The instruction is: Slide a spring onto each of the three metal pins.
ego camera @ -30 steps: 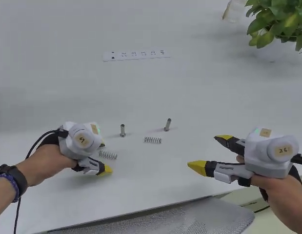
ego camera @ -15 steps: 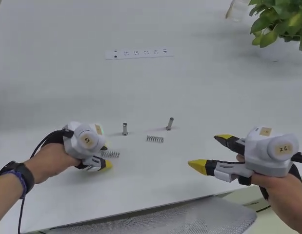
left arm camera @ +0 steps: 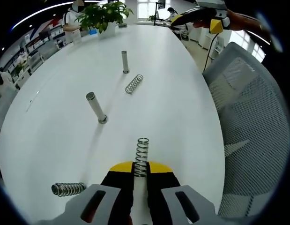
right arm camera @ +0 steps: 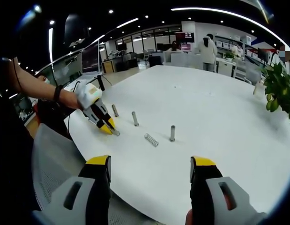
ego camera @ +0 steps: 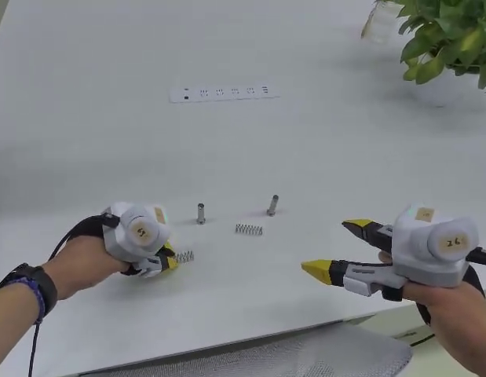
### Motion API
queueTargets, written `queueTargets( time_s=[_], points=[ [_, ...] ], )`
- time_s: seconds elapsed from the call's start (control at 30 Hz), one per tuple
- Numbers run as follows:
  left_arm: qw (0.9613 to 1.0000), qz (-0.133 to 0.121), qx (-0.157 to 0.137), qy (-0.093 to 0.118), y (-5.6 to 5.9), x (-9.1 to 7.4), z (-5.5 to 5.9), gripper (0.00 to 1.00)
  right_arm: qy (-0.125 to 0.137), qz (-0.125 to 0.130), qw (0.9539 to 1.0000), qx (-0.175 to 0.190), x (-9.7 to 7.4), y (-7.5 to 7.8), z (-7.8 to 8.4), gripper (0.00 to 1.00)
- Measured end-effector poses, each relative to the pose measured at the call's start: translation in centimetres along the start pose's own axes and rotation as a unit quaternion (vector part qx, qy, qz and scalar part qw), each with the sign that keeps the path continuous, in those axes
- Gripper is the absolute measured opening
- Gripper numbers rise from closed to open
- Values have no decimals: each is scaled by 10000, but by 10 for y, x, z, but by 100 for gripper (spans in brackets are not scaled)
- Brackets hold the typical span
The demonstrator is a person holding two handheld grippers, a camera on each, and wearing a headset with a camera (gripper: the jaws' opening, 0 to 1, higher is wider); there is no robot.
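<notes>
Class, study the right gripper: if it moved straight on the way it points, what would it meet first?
Probably the loose spring lying on the table, roughly centred ahead of the right gripper; depth is unclear, so it might pass above it.

White desk [ego camera: 321, 149], silver metal, yellow tips.
Left tool [ego camera: 170, 261] and right tool [ego camera: 335, 247]: white bodies, black jaws tipped yellow. Spring [ego camera: 247, 229] and pin [ego camera: 201, 213] silver-grey; plant [ego camera: 443, 35] green; chair [ego camera: 321, 353] grey mesh.
</notes>
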State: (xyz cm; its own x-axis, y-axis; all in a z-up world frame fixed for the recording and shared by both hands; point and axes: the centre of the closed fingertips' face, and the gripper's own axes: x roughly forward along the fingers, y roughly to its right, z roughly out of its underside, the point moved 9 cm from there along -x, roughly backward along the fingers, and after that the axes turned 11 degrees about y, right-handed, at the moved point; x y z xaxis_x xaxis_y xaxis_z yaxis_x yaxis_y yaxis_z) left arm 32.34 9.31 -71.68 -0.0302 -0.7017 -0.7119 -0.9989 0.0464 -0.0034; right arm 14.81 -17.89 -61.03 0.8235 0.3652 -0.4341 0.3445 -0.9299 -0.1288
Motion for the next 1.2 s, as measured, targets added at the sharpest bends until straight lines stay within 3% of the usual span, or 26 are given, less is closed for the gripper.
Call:
queueTargets(
  time_s=[0.27,0.83,1.0,1.2],
  points=[
    [9999,-23,-155,1,4,-6,3,2,43,-26,10000,-15,1,-2,-2,68],
    [9990,-252,-136,333,12,-36,-6,2,85,-377,9992,-44,16,-11,-4,66],
    [9985,-300,-110,442,17,-43,-12,2,67,-489,9988,-56,19,-14,-4,64],
    [9969,-335,-121,699,25,-47,-27,2,63,-650,9978,-93,23,-18,-5,61]
  ],
)
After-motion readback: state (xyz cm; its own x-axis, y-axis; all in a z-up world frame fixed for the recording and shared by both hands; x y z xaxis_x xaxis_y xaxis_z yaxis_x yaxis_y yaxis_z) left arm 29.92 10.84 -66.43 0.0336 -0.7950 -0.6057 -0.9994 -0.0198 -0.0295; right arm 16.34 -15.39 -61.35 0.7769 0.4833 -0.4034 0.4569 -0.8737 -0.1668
